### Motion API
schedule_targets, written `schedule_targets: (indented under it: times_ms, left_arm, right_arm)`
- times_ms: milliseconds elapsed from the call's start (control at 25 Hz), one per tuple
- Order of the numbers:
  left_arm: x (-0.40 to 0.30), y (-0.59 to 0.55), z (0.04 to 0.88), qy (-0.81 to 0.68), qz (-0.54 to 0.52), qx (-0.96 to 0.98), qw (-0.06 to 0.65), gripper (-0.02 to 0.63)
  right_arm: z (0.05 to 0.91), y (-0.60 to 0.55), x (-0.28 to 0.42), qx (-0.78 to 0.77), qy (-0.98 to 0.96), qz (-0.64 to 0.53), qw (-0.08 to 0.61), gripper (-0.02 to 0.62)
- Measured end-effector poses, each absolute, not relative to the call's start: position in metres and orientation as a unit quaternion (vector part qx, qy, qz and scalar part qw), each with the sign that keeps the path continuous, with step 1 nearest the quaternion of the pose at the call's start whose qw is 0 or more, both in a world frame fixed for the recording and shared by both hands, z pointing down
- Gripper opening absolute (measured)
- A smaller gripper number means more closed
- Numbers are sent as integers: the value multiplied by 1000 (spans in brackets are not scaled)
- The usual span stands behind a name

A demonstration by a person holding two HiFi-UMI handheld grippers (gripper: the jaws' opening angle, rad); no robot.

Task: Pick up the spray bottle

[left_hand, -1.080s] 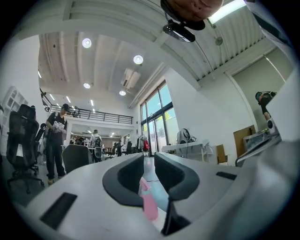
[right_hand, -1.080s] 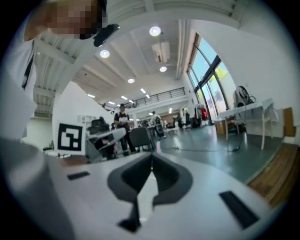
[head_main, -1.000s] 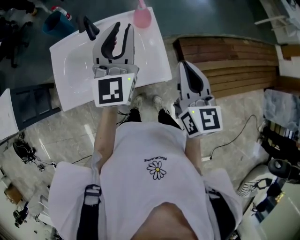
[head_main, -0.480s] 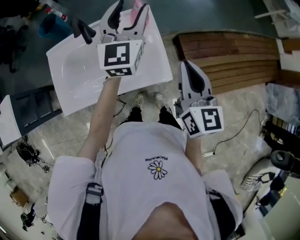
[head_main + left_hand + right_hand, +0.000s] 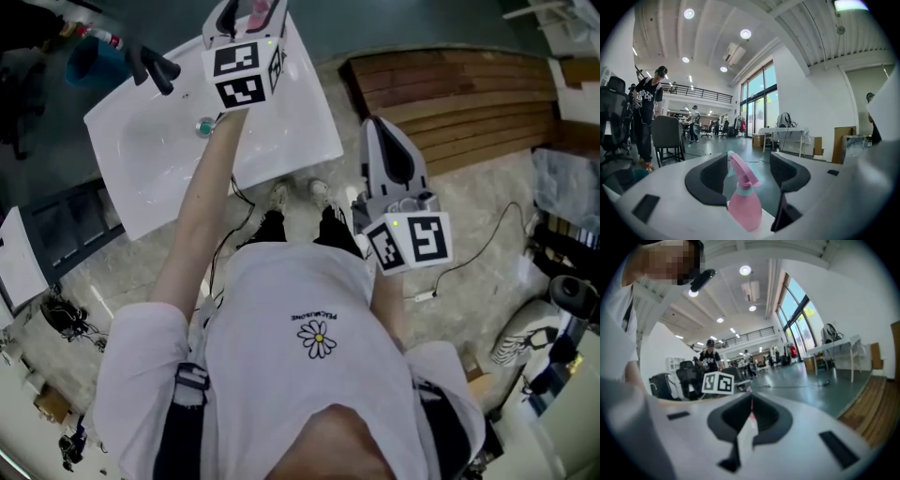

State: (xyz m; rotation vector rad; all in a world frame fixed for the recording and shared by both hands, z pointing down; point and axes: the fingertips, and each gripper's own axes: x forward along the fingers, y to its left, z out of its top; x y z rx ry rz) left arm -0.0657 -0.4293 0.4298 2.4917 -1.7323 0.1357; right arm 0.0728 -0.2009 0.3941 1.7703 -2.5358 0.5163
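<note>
Here, a person stretches the left gripper (image 5: 749, 164) out to the far edge of the white tabletop (image 5: 281, 131), where the pink spray bottle (image 5: 743, 208) stands upright, its trigger head raised. The left jaws have just been opening and now stand spread wide, one on each side of the bottle. A gap shows at either pad, so nothing is gripped yet. The wide spread appears meant to let the jaws pass round the bottle's rounded body without knocking it over, which matters because it sits so close to the tabletop's far edge. The gripper comes in roughly level, which would set the pads against the bottle's sides rather than its top. The right gripper (image 5: 751, 409) hangs back off the tabletop's near edge, close to the person's body. Its jaws are pressed together with nothing between them, apparently kept clear because one gripper is enough for this pick. Judging by this, the approach is all but finished and the squeeze comes next. A push too far forward could nudge the bottle off the tabletop's far edge.
</note>
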Motion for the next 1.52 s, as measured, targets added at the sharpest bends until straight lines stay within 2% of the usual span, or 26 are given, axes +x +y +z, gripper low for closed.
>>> schedule_targets:
  times_ms: [280,640,840,880,1520]
  left_arm:
    - [-59,-444,461,-559,80,821,84,287]
    - [-52,-455,484,-561,96,817,92,282]
    - [-61,-459,498,-583,121,798,86,166]
    - [-62,-460,500,-586,125,796,82,160]
    - [-52,-454,490,-570,130,809,65,153]
  right_arm:
    - [395,-196,84,585,-794,164,7,29]
    - [402,-189,101,608,-775,170,11,31]
    - [402,-188,106,614,-770,170,11,29]
    - [403,-188,106,615,-770,170,11,30]
    - [396,-188,99,616,-770,165,14,29]
